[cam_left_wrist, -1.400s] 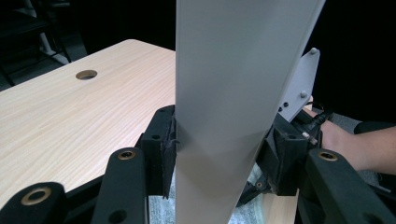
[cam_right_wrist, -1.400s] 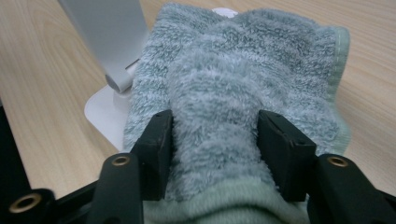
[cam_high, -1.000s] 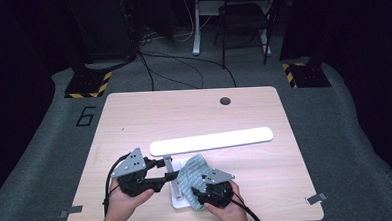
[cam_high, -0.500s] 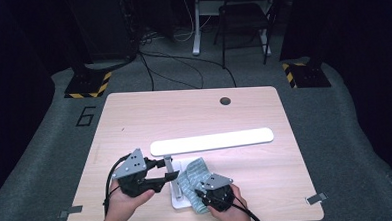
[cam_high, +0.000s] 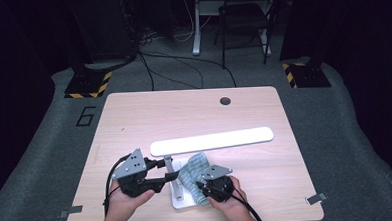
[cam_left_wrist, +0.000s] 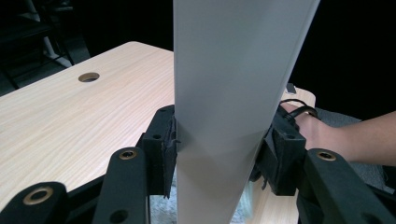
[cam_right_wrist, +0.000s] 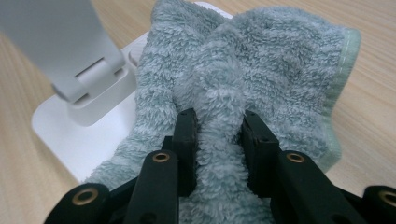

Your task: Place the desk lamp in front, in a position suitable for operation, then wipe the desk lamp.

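Wiping of the desk lamp (cam_high: 211,141) is looking barely begun: the towel (cam_high: 193,176) is lying bunched on the lamp's white base (cam_high: 184,200), right of the upright post, with no stroke along the head yet evident. The left hand-held gripper (cam_high: 172,171) is clamping the post (cam_left_wrist: 233,93) to steady it. The right hand-held gripper (cam_right_wrist: 218,130), whose jaws have just been closing, is pinching a ridge of the towel. That towel is looking fluffy, pale grey-green, with a stitched hem; the lamp's long head is glowing white above it.
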Tool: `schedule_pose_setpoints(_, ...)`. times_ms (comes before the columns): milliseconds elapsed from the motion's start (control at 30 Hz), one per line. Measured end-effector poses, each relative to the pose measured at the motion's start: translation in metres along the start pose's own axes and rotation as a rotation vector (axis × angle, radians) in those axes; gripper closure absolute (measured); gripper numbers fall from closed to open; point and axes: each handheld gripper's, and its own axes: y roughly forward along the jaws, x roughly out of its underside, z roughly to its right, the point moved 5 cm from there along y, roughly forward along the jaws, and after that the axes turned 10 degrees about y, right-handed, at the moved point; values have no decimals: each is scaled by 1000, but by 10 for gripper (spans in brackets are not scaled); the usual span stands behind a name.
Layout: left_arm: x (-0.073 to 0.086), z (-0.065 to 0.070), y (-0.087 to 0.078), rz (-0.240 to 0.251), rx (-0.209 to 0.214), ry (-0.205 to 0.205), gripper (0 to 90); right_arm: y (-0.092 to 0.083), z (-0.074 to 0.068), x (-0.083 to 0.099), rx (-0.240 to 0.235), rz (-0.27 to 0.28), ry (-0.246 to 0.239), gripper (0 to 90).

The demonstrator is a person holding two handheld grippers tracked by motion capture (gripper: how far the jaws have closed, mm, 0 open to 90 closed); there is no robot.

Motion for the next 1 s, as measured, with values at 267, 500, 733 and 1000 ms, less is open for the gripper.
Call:
schedule_pose_setpoints(267,0,0,1,3,5,1,526,8,8,-9,18,-7,5,696)
schedule_pose_setpoints(500,0,-1,1,0,15,-5,525,14,15,-16,22,-5,36,696)
schedule_pose_setpoints(733,0,-2,1,4,19,-1,522,28,26,-29,37,5,68,695)
schedule_pose_setpoints(1000,0,-2,1,5,31,-7,521,45,38,-47,75,-1,91,693)
